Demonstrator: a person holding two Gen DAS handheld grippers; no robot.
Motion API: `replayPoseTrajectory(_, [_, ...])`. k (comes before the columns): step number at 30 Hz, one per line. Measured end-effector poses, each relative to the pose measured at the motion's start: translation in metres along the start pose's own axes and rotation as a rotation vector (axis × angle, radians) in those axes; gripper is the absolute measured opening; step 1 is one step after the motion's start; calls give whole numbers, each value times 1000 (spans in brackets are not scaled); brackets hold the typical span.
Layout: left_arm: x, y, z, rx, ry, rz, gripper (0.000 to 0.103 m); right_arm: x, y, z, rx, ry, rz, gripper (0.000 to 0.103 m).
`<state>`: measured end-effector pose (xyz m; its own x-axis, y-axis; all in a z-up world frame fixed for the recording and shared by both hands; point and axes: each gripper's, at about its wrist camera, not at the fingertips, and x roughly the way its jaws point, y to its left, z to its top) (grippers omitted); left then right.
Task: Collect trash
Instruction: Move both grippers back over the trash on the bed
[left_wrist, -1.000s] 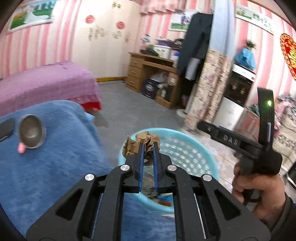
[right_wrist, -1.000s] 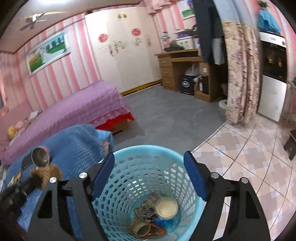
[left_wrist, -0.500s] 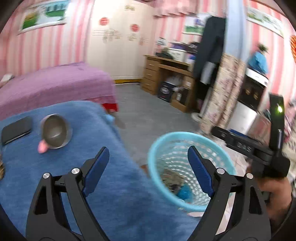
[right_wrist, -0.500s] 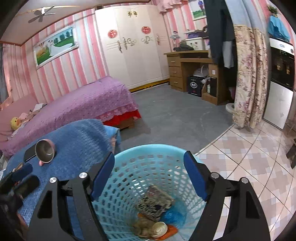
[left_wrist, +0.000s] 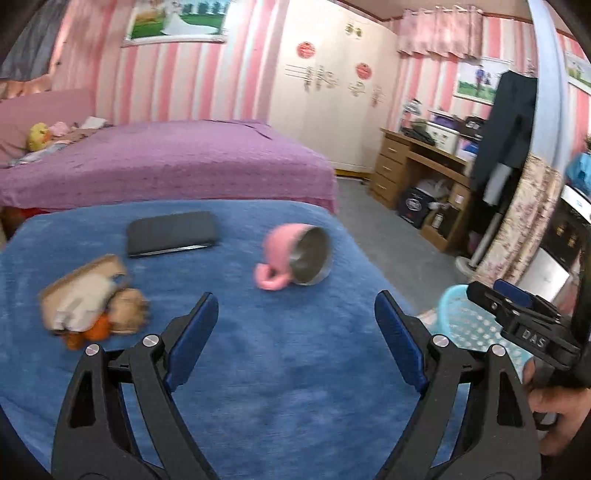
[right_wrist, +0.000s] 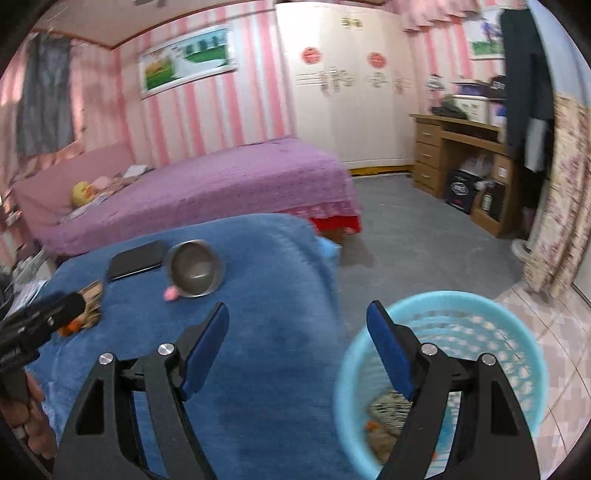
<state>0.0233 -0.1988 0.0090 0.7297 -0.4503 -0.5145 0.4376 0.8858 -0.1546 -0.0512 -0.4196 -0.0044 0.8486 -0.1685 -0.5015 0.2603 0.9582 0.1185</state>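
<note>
Currently both tools stand wide apart with nothing between their pads. The left tool (left_wrist: 295, 332) hovers over the blue-covered surface (left_wrist: 280, 387), its blue pads (left_wrist: 192, 336) clear of the cloth. The right tool (right_wrist: 295, 343) straddles the right edge of the same surface, with its right pad over the rim of the light-blue basket (right_wrist: 517, 332).

Trash remaining on the surface: a heap of crumpled brown paper with an orange scrap beneath it (left_wrist: 92, 302), lying at the near left of the cloth, just left of the left tool's left finger. The heap is blurred, so its exact make-up cannot be confirmed.

Other items on the surface: a dark flat case (left_wrist: 171, 232) at the far left, and a pink cup with a metal lining (left_wrist: 295, 258) tipped on its side at the far middle, handle toward the near side. The two are apart from each other and from the trash.

The basket stands on the floor at the right of the surface and holds several pieces of trash (right_wrist: 388, 417) at its bottom, including a patterned wrapper; the rest is probably paper, though blur hinders the reading. A hand (left_wrist: 557, 413) grips the right tool's handle at the near right.
</note>
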Motion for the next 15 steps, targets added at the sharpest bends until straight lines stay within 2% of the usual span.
replayPoseTrajectory(6, [-19,61,-3,-53,-1,96,84,4,68,-7,-72,14,118,76])
replayPoseTrajectory(10, [-28,93,-4,-50,-3,172,85,5,103,-12,-110,25,186,76])
replayPoseTrajectory(13, [-34,113,-7,-34,-6,242,85,4,126,-16,-150,21,214,77])
replayPoseTrajectory(15, [-38,130,-8,-70,-2,253,85,3,137,-19,-165,19,223,77])
